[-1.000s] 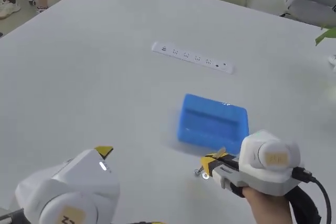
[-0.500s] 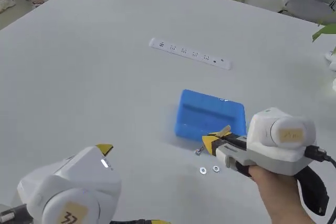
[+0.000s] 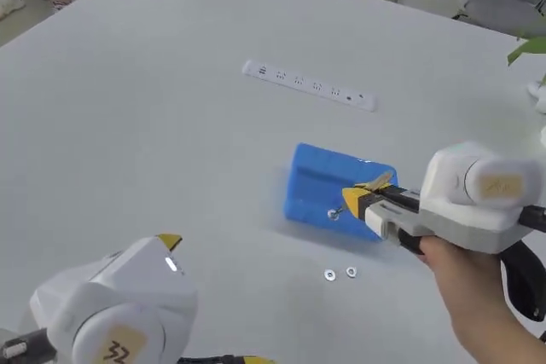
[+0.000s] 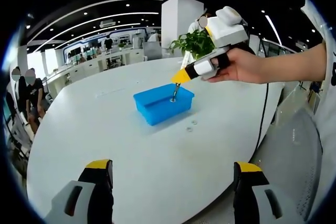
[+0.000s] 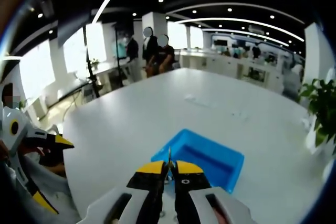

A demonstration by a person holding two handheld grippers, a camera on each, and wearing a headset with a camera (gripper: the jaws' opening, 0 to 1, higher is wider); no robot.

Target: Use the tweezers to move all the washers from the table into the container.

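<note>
Silver washer point(image 3: 333, 214) at tweezers point(image 3: 339, 210) tip beyond right gripper point(image 3: 363, 193) fingers point(image 3: 353, 202), over container point(image 3: 314, 176)

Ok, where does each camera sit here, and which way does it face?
Left gripper view: on the left gripper, facing across the table at the container; own open jaws, plus the right gripper and hand.
Right gripper view: on the right gripper, over the container, facing down; own jaws shut on tweezers.
Head view: on the headset, facing down at the table; both grippers, the hand.
Shared: all three see the container.
</note>
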